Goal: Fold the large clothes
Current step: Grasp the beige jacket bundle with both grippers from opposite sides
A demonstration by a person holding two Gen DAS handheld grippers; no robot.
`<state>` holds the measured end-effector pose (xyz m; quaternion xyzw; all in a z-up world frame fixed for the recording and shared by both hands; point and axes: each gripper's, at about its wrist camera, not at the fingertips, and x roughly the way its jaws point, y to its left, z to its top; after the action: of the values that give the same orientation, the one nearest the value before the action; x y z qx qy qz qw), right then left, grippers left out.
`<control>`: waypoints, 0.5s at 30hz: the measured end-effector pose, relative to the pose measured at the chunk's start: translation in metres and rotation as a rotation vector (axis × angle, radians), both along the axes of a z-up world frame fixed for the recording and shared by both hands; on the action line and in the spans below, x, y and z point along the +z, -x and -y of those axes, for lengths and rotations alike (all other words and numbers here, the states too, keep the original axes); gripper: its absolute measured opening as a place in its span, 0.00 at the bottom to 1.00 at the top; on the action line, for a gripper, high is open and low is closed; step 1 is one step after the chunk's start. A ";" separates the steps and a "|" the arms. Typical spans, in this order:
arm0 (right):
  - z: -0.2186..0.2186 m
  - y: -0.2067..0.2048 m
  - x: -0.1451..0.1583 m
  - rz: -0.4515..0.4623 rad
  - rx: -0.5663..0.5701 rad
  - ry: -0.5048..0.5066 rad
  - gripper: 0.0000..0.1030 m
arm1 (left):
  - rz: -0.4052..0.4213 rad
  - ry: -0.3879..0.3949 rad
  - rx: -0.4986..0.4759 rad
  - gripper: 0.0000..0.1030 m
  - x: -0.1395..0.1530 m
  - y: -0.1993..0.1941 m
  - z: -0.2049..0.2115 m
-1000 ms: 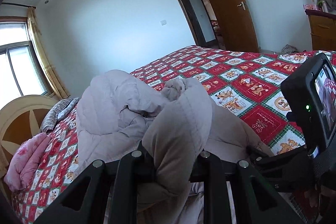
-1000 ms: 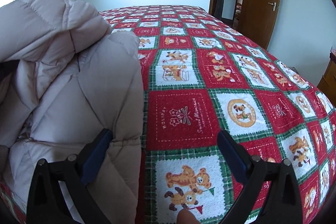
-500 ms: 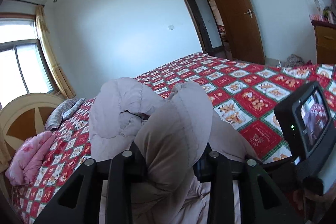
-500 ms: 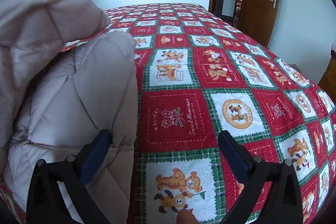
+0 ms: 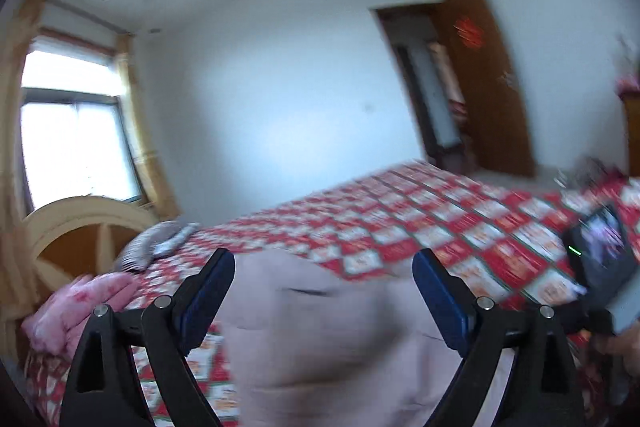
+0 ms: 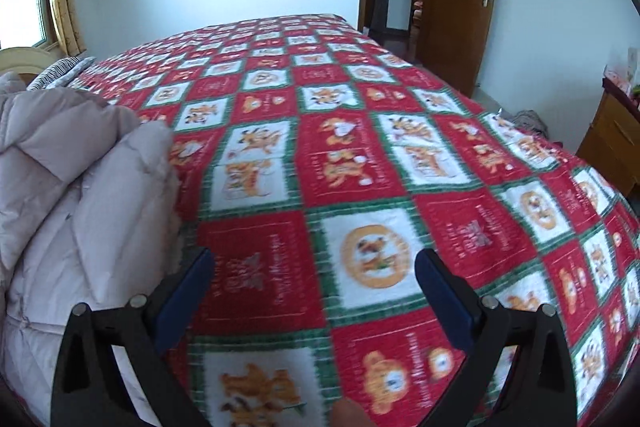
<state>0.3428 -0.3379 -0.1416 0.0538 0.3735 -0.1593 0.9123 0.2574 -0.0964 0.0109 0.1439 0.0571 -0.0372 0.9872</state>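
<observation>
My left tongs (image 5: 324, 281) are opening, the blue pads swinging wide, and nothing is pinched between them. The beige down jacket (image 5: 340, 339) fills the low middle of that blurred view, just below and ahead of the pads, but clear of both. It lies heaped on the bed (image 6: 360, 155), on the red-and-green teddy-bear quilt, toward the headboard (image 5: 76, 227) side where a pink garment (image 5: 76, 307) and a striped pillow (image 5: 156, 247) also sit.

My right tongs (image 6: 314, 277) stand wide apart too, empty, hovering over bare quilt. From them the jacket (image 6: 80, 195) lies off to the left, its puffy quilted edge just beside the left pad, though I cannot tell whether it touches. In my left view the body of the right tool, with its small screen (image 5: 600, 255), shows at the right edge.

So the jacket is a bundle straight under my left hand and beside my right. I judge its long axis runs away from me toward the headboard, though the heap is too rumpled to be sure. The left hand is the nearer one for the next grab; the right would need to shift leftward to reach the near hem.
</observation>
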 end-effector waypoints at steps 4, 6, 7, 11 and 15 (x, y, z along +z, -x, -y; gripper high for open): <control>0.011 -0.001 -0.010 -0.014 -0.008 0.005 0.99 | 0.006 0.069 0.301 0.90 0.004 -0.044 -0.100; 0.018 -0.002 -0.014 -0.019 -0.021 -0.004 0.99 | -0.040 0.080 0.433 0.91 -0.016 -0.079 -0.150; 0.022 -0.003 -0.016 -0.024 -0.028 -0.014 0.99 | -0.085 0.089 0.475 0.91 -0.030 -0.099 -0.168; 0.026 -0.008 -0.017 -0.031 -0.012 -0.070 0.99 | -0.346 0.166 0.453 0.91 -0.104 -0.179 -0.202; 0.032 -0.017 -0.013 -0.037 0.005 -0.115 0.99 | -0.451 0.180 0.295 0.76 -0.145 -0.219 -0.159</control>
<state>0.3597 -0.3698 -0.1545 0.1020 0.3989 -0.1362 0.9010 0.4761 0.0627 -0.1345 0.0339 0.2920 0.0709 0.9532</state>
